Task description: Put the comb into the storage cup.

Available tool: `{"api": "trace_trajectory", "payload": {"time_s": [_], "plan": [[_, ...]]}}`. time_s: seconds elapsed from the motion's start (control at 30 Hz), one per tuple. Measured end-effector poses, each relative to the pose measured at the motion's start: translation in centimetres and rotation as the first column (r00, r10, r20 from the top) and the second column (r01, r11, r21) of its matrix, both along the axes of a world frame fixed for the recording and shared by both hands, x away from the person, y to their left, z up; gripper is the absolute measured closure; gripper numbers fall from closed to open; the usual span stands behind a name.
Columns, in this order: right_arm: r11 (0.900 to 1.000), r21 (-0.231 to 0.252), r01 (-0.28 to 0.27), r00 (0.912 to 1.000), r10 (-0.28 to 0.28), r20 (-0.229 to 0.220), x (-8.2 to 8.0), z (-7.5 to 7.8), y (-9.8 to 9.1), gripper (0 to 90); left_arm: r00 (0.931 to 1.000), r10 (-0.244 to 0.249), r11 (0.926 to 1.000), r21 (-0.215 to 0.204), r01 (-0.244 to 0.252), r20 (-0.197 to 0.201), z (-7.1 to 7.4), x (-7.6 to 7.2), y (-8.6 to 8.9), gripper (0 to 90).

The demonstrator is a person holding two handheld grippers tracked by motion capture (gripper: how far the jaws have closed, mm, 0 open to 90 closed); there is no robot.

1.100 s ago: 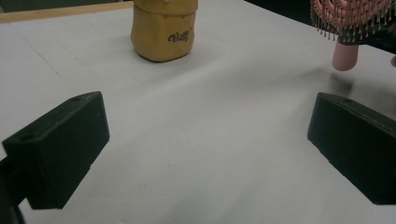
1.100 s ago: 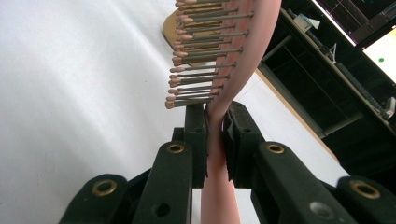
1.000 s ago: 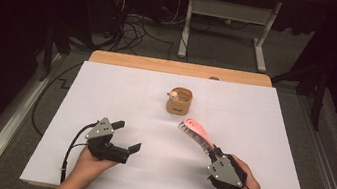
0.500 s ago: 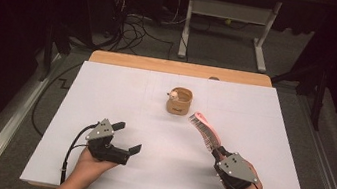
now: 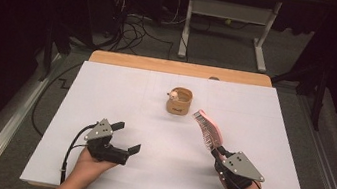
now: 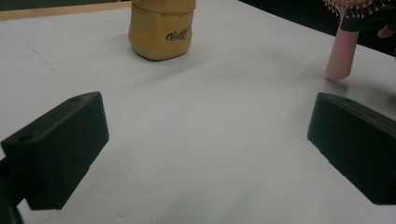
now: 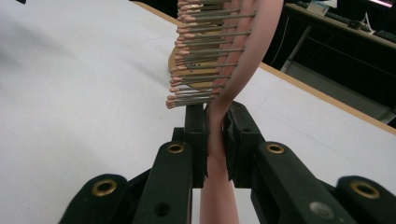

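Note:
My right gripper (image 5: 218, 152) is shut on the handle of a pink hairbrush (image 5: 207, 128) at the front right of the table. The brush head rises from the jaws and leans toward a tan cup (image 5: 179, 101) at the table's middle. In the right gripper view both pads clamp the handle of the hairbrush (image 7: 252, 51), bristles facing left. My left gripper (image 5: 127, 136) rests at the front left, open, with nothing between its jaws. In the left gripper view its gripper (image 6: 205, 144) faces the cup (image 6: 161, 30), and the hairbrush handle's end (image 6: 341, 53) hangs just over the table.
A white sheet (image 5: 105, 95) covers the table, with a wooden edge (image 5: 180, 68) along the far side. Something small and pale sits at the cup's rim. Beyond the table are cables on the floor and a metal stand (image 5: 227, 27).
The right gripper has swung the hairbrush head a little to the right and more upright. The left gripper has stayed where it was.

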State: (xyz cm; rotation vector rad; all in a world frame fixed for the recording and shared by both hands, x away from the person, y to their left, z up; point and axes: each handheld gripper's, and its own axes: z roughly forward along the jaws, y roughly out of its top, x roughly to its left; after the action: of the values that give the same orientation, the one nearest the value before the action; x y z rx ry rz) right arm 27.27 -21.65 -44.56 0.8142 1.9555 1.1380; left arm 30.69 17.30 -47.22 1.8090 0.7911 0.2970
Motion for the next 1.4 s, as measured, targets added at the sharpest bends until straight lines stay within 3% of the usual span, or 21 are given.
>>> {"api": "trace_trajectory", "payload": {"time_s": [0.4, 0.9, 1.27, 1.4], "plan": [[0.9919, 0.126, -0.013, 0.9994, 0.017, -0.029, 0.3, 0.1, -0.8, 81.7, 0.9999, -0.002, 1.0, -0.003, 0.002, 0.013, 0.0, 0.0, 0.0, 0.0], [0.9622, 0.272, 0.003, 0.9977, 0.016, -0.065, 0.6, -0.1, -2.1, 81.7, 0.9999, -0.001, 0.9999, -0.01, 0.001, 0.017, 0.0, -0.1, 0.1, 0.0], [0.9474, 0.319, 0.021, 0.9978, 0.0, -0.066, 0.7, -0.2, -2.8, 81.7, 0.9988, 0.007, 1.0, 0.004, -0.007, 0.048, 0.0, -0.2, 0.0, 0.0], [0.9472, 0.32, 0.021, 0.9981, -0.002, -0.061, 0.7, -0.1, -2.9, 81.7, 0.9985, 0.007, 1.0, 0.007, -0.007, 0.055, 0.0, -0.3, 0.0, 0.0]]}}
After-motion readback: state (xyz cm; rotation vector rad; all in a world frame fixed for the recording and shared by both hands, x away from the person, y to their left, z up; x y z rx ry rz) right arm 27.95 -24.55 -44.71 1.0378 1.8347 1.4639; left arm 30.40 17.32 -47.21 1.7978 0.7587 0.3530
